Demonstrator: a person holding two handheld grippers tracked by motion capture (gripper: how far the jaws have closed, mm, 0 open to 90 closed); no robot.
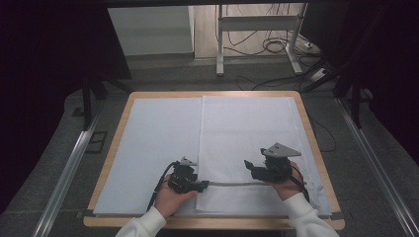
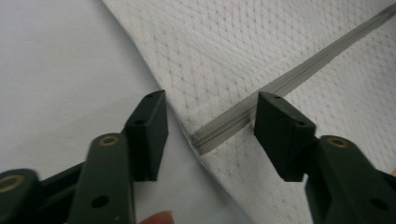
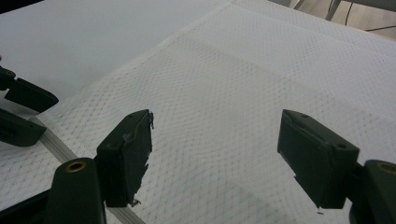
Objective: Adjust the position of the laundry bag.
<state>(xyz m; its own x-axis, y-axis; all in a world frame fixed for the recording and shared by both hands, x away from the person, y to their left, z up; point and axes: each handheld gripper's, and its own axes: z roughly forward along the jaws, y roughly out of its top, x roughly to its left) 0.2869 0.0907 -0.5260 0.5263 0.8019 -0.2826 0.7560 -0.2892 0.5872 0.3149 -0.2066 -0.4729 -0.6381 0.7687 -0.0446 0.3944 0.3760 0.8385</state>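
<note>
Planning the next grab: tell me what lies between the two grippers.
In the high view, a grey zipper strip on white mesh fabric spans from left gripper to right gripper.

White mesh laundry bag (image 1: 249,133), lying flat on the right half of the surface, grey zipper (image 1: 232,183) running straight across its near end, closed, one end at the bag's left edge

High view: dim room, dark sides, surface (image 1: 148,143) evenly lit from above, soft short shadows, no glare | left gripper view: jaws near the lens blurred, mesh (image 2: 261,51) sharp at centre, soft toward corners | right gripper view: even cool light, jaws slightly soft, faint shadow beneath them, far edge hazy
</note>
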